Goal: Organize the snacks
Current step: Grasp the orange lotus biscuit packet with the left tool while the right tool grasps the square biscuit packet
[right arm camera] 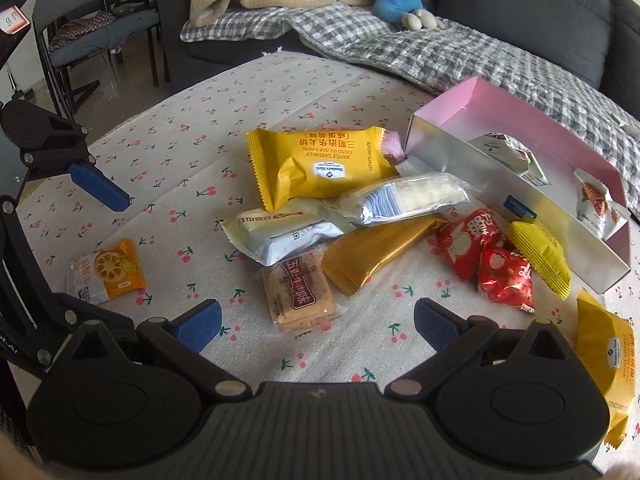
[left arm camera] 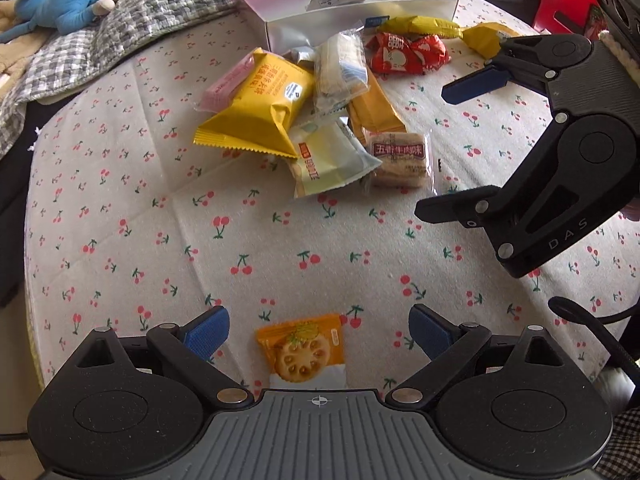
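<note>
Left wrist view: we see our left gripper (left arm camera: 318, 334), jaws spread wide, over a small glossy orange biscuit packet (left arm camera: 305, 350) lying flat on the cherry-print cloth (left arm camera: 160, 240). Our right gripper (right arm camera: 318, 322) is likewise released, near crinkly piled wrappers (right arm camera: 320, 200) beside the pink cardboard box (right arm camera: 500, 108).

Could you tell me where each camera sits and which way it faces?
Left wrist: sits on the left gripper, looking across the cherry-print cloth past the orange cracker packet to the snack pile; the right gripper shows.
Right wrist: sits on the right gripper, facing the pile, pink box and sofa; the left gripper shows at left.
Shared: pile, box, orange cracker packet.
</note>
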Tool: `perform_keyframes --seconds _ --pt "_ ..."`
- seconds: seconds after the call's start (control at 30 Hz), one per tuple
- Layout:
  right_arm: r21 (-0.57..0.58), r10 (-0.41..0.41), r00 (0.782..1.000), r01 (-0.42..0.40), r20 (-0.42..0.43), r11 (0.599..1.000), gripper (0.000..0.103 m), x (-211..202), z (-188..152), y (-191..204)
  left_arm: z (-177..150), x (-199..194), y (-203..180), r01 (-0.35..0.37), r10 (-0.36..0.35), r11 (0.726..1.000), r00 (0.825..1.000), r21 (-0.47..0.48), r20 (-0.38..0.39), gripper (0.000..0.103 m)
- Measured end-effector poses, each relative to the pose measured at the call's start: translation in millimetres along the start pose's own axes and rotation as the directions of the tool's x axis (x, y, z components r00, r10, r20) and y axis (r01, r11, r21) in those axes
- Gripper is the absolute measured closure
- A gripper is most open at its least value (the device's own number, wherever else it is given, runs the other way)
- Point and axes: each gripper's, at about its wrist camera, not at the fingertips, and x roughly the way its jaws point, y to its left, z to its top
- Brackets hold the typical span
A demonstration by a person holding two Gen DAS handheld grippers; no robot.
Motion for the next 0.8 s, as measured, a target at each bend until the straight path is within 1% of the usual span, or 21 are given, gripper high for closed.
perform_keyframes --seconds 0.1,0.2,0.27,0.3,0.33,0.37,0.43,0.53,0.6,0.67,0.7,0.73,0.77,0.8 --pt "-0.009 0.0 1.0 0.0 -0.004 1.0 0.001 5.9 1.6 3.8 -8.1 4.5 3.0 0.007 -0.006 1.0 0.998 0.007 -0.058 0.008" --pt "-0.012 0.001 1.0 -0.001 0.002 1.0 0.002 10.0 2.1 5.4 -13.5 7.4 4.5 0.007 -0.006 1.0 0.996 0.01 -0.092 0.016" --pt "-0.017 0.001 1.0 0.0 0.004 1.0 0.005 12.7 2.1 6.9 -14.0 6.7 3.8 0.02 -0.019 1.0 0.996 0.011 -0.092 0.021" --pt "-0.021 0.001 1.0 -0.001 0.004 1.0 0.007 13.7 1.8 7.5 -13.7 5.8 3.3 0.03 -0.029 0.999 0.996 0.012 -0.089 0.028" --pt "-0.026 0.003 1.0 -0.002 0.005 1.0 0.012 14.4 1.6 8.2 -13.4 4.7 2.5 0.04 -0.039 0.999 0.996 0.015 -0.084 0.036" --pt "-0.033 0.004 1.0 -0.004 0.007 0.999 0.016 15.3 1.7 9.3 -13.2 4.1 1.7 0.045 -0.043 0.999 0.996 0.018 -0.08 0.04" --pt "-0.048 0.003 1.0 -0.002 0.017 0.999 0.021 16.1 2.0 11.4 -12.2 3.7 -0.8 0.053 -0.051 0.998 0.996 0.023 -0.074 0.049" --pt "-0.068 -0.003 1.0 0.005 0.029 0.998 0.025 17.1 2.6 14.9 -11.7 3.3 -1.1 0.06 -0.058 0.998 0.996 0.018 -0.064 0.057" --pt "-0.077 -0.006 0.999 0.009 0.037 0.997 0.028 17.3 2.6 16.3 -11.9 2.5 -1.5 0.057 -0.056 0.998 0.997 0.012 -0.055 0.06" --pt "-0.085 -0.017 0.999 0.02 0.044 0.996 0.04 17.0 2.6 17.1 -12.0 2.3 -1.9 0.051 -0.05 0.999 0.998 0.007 -0.042 0.061" --pt "-0.091 -0.019 0.999 0.023 0.046 0.996 0.042 16.9 3.2 17.3 -11.8 2.4 -2.5 0.047 -0.047 0.999 0.998 0.004 -0.035 0.061" --pt "-0.095 -0.015 0.999 0.019 0.046 0.995 0.048 16.3 3.5 17.4 -11.6 2.4 -3.0 0.044 -0.044 0.999 0.999 0.002 -0.028 0.062" --pt "-0.099 -0.01 0.999 0.014 0.044 0.995 0.057 15.6 3.8 17.4 -11.5 2.5 -3.6 0.042 -0.042 0.999 0.999 0.002 -0.023 0.063" --pt "-0.104 -0.014 0.999 0.018 0.04 0.994 0.062 15.3 4.1 17.9 -10.7 2.5 -4.1 0.038 -0.038 0.999 0.999 0.0 -0.015 0.063"
